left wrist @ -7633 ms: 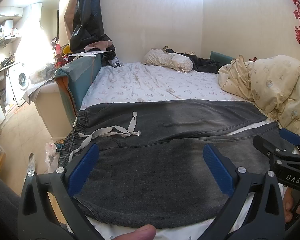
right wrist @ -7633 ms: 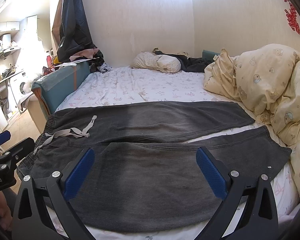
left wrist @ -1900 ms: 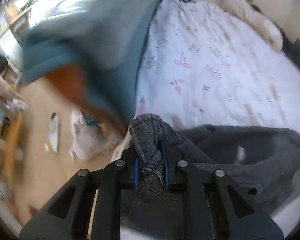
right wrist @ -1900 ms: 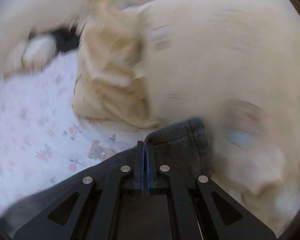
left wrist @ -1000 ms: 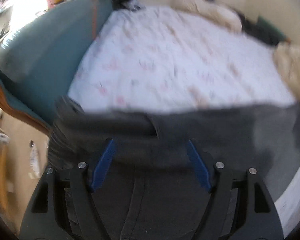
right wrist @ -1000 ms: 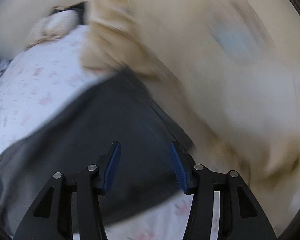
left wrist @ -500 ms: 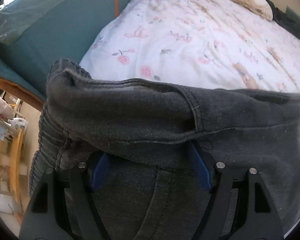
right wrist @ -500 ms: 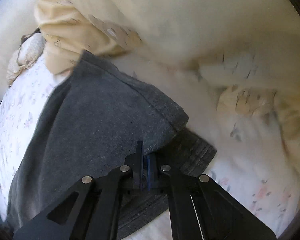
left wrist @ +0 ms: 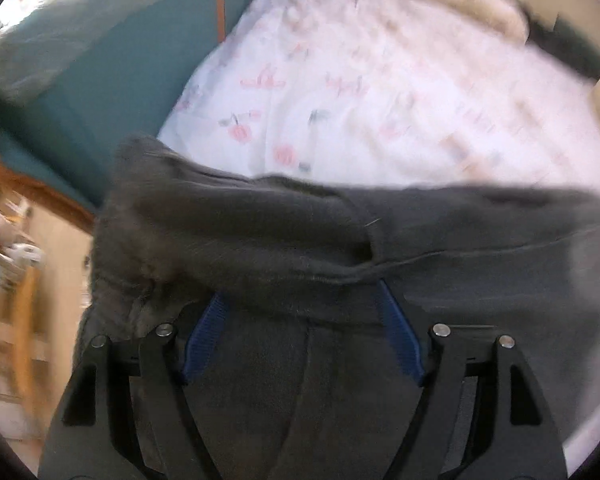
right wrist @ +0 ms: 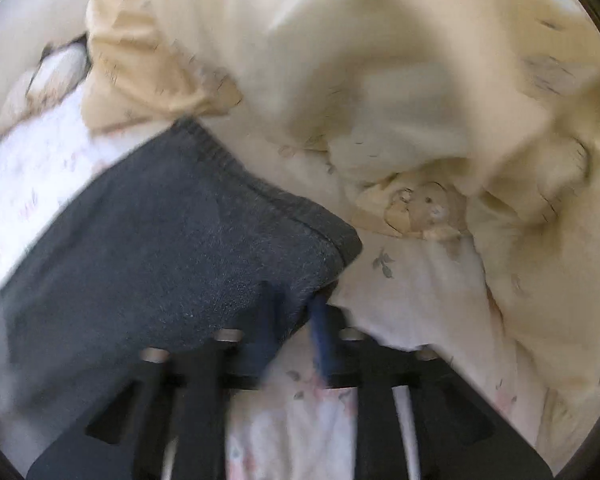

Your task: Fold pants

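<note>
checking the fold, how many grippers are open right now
2: the left gripper stands open at the waistband of the pants; the right gripper stands slightly open at the cuff by the quilt.

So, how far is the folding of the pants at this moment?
Done, it seems: the pants lie doubled lengthwise on the sheet, an upper layer over the lower at the waistband. In hand: nothing; the left gripper is open at the waist, and the right gripper looks open at the cuff, though blurred. Left: the crosswise folds.
</note>
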Tool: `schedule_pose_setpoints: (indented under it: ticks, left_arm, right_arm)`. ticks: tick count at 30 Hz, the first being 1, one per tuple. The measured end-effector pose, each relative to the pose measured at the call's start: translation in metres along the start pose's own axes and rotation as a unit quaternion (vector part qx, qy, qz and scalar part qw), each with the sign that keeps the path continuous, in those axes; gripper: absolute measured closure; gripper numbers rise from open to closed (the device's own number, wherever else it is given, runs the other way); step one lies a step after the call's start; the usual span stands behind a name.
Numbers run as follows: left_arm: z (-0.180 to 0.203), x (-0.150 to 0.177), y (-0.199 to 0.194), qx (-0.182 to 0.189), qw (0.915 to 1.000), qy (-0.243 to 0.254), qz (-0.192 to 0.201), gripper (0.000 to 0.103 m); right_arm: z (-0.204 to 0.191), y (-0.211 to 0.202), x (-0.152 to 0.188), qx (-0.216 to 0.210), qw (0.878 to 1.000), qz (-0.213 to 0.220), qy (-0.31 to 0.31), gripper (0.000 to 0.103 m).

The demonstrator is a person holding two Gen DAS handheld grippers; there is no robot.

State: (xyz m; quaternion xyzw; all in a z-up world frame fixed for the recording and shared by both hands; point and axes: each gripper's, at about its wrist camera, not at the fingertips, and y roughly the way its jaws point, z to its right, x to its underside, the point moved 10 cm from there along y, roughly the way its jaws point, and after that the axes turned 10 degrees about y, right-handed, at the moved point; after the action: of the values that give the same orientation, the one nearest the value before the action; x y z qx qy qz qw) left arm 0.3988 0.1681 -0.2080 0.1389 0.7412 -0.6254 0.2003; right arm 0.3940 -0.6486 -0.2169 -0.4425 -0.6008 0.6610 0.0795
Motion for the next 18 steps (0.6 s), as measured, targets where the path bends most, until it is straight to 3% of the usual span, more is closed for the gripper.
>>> schedule_pose_setpoints:
  ticks: [1, 2, 5, 9, 11, 15, 18]
  left_arm:
    - [-0.006, 0.001, -0.014, 0.01, 0.9997, -0.017, 0.011, 0.031]
    - [-0.014, 0.004, -0.026, 0.014, 0.999, -0.037, 0.021, 0.03]
    - [-0.052, 0.032, -0.062, 0.018, 0.9912, -0.125, 0.039, 0.021]
    - [-0.101, 0.076, -0.084, -0.007, 0.9794, -0.199, 0.033, 0.02]
    - [-0.119, 0.105, -0.086, 0.001, 0.9675, -0.251, 0.027, 0.018]
    - [-0.138, 0.176, -0.059, 0.022, 0.9322, -0.361, -0.01, 0.018]
    - [-0.134, 0.191, -0.036, 0.056, 0.9195, -0.389, -0.006, 0.018]
  right_arm:
    - [0.001, -0.006, 0.002, -0.015, 1.0, 0.001, 0.018, 0.043]
    - [0.002, -0.013, 0.005, -0.036, 0.999, 0.005, 0.039, 0.036]
    - [0.005, -0.03, 0.023, -0.084, 0.992, 0.02, 0.097, 0.032]
    - [-0.008, -0.041, 0.049, -0.116, 0.988, 0.024, 0.102, 0.032]
    - [-0.014, -0.043, 0.056, -0.121, 0.987, 0.021, 0.102, 0.032]
    - [-0.02, -0.065, 0.064, -0.142, 0.983, 0.018, 0.115, 0.031]
    - [-0.026, -0.083, 0.076, -0.16, 0.979, 0.01, 0.124, 0.031]
